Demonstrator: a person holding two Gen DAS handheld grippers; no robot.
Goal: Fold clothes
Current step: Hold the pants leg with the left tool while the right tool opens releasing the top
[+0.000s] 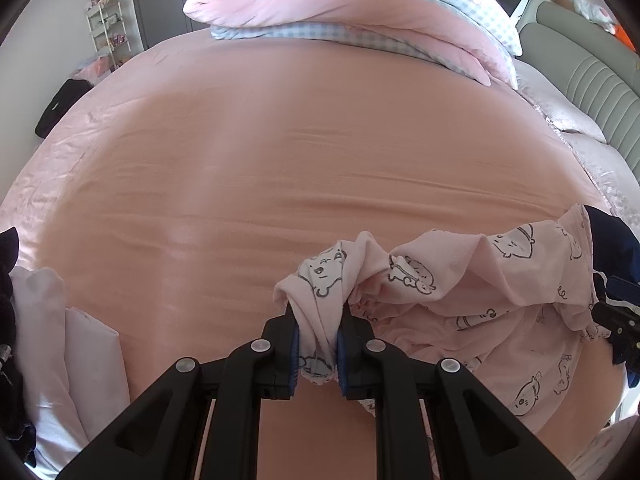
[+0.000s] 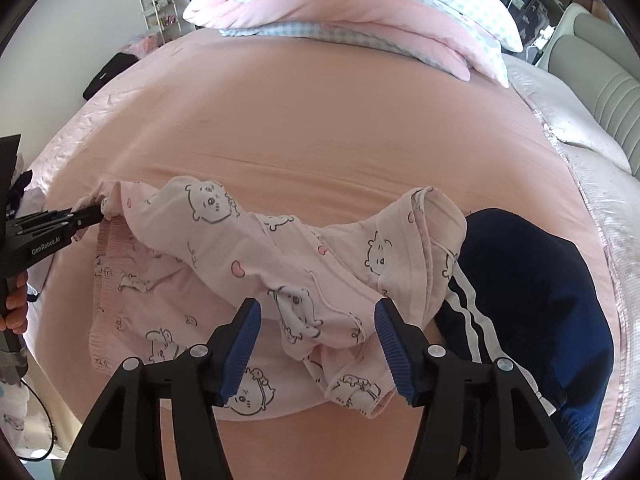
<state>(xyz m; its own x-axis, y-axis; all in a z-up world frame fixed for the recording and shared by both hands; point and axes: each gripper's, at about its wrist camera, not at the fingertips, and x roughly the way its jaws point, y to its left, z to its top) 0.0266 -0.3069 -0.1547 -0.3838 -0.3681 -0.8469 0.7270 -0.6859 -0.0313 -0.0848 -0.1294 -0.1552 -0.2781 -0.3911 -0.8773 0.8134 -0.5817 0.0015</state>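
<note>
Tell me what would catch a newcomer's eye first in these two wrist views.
First, the pink cartoon-print garment, rumpled across the near part of the pink bed sheet. The left gripper is clamped on a bunched end of it, while the right gripper hangs over the other end with its jaws apart, pads clear of the cloth. Next, a navy garment with white stripes lies just right of it, and a folded pink quilt sits at the far edge.
</note>
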